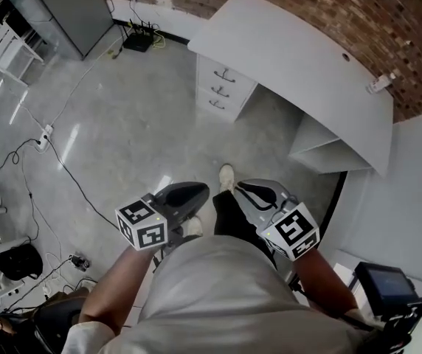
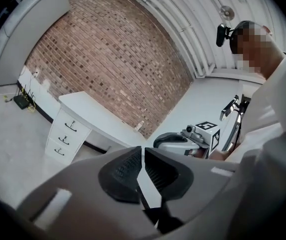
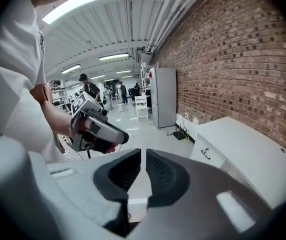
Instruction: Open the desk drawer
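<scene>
The white desk (image 1: 292, 65) runs along the brick wall. Its drawer unit (image 1: 222, 87) has three drawers with dark handles, all pushed in. The unit also shows small in the left gripper view (image 2: 63, 134) and the right gripper view (image 3: 205, 154). My left gripper (image 1: 189, 192) and right gripper (image 1: 255, 192) are held close in front of my body, well short of the desk. In the left gripper view the left gripper (image 2: 143, 154) has its jaws together with nothing between them. The right gripper (image 3: 144, 156) looks the same, with only a thin slit and nothing held.
Cables (image 1: 49, 153) and a power strip (image 1: 45, 135) lie on the grey floor at left. A router (image 1: 137, 41) sits by the wall next to a grey cabinet (image 1: 63, 6). An open shelf (image 1: 322, 150) sits under the desk's right part. My shoe (image 1: 227, 175) points toward the desk.
</scene>
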Motion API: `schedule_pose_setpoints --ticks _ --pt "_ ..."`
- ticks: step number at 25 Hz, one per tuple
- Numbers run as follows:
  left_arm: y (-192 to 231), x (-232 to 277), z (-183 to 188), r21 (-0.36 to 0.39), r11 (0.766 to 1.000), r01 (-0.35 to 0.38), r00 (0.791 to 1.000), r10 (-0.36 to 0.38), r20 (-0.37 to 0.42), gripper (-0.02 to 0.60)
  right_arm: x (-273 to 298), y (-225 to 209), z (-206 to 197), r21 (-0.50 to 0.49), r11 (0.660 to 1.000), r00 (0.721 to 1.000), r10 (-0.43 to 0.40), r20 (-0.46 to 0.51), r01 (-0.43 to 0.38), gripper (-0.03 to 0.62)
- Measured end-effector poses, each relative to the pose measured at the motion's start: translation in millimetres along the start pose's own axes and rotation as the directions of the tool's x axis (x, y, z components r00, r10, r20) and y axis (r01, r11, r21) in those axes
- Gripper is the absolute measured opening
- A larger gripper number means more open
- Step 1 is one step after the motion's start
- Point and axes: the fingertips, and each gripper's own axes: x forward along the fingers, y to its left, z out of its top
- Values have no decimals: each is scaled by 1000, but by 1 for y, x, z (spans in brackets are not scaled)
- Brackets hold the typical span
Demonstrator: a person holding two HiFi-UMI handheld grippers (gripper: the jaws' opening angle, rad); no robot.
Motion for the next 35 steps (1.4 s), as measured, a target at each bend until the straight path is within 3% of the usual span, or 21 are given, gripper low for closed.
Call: schedule_pose_setpoints --ticks 5,9,15,21,28,35 --pt "54 51 28 -111 993 -32 999 37 38 29 31 -73 8 -30 998 998 63 -31 -64 32" --pt "106 101 42 -248 968 -39 995 61 84 41 55 -136 12 -33 993 991 114 -63 -117 32" --pt "207 158 40 -424 904 -51 979 128 157 48 90 -203 9 -42 985 977 162 -137 -169 32" --pt "315 226 20 -596 803 -19 962 177 208 47 129 -270 -4 -56 972 947 207 -245 -227 31" --pt "404 290 -1 -665 747 8 958 185 219 70 162 -285 -24 -31 961 906 249 -343 -276 32" --pt "492 344 -21 -733 680 -3 927 276 252 86 183 -301 -57 -18 949 868 280 -409 -315 32"
